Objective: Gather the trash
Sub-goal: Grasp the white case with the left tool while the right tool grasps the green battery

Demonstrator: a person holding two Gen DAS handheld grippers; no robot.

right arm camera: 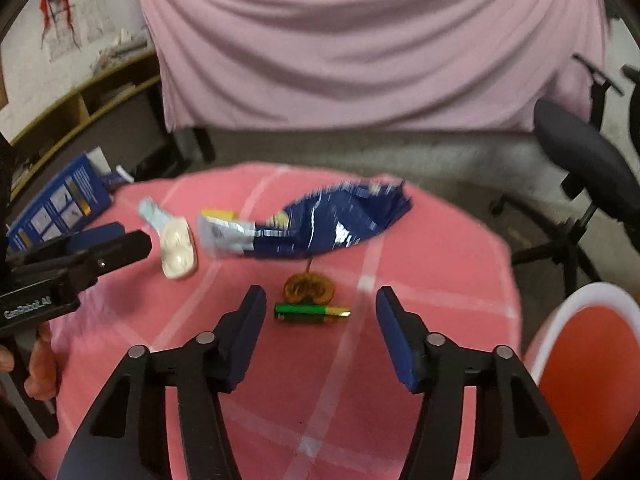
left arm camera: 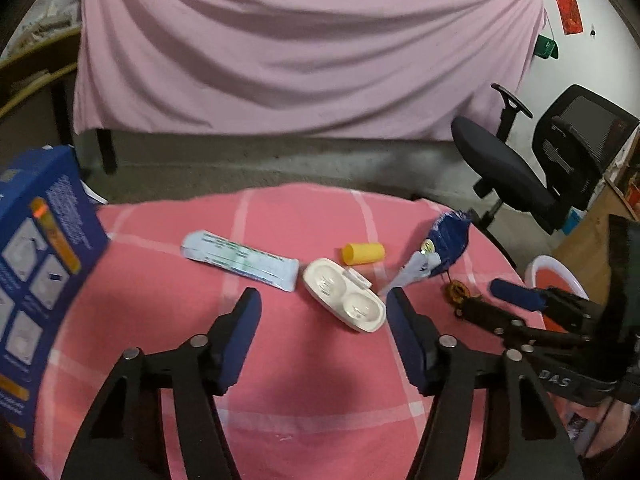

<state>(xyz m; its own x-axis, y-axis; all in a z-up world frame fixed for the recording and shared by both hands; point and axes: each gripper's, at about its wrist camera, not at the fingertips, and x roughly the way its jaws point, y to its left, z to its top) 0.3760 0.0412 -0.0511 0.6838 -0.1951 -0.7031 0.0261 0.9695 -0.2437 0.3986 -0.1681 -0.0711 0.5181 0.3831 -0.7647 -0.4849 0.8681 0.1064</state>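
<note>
A pink checked tablecloth (left arm camera: 304, 380) covers the round table. Both grippers gape wide, holding nothing. Ahead of the left gripper (left arm camera: 323, 300): one white case (left arm camera: 344, 294), one pale wrapper (left arm camera: 240, 260), one yellow cap (left arm camera: 363, 253). Between the right gripper (right arm camera: 321, 298) jaws: one battery (right arm camera: 312, 313), one blurred brown coil (right arm camera: 308, 287); beyond, one blue bag (right arm camera: 320, 224). A blue box (left arm camera: 36, 276) is cut off left.

A desk (left arm camera: 280, 380) is covered with a pink checked cloth. Behind it, a large pink sheet (left arm camera: 304, 48) is hung. A black office chair (left arm camera: 532, 160) is seen beyond the right edge, and wooden shelves (right arm camera: 80, 100) beyond the left edge.
</note>
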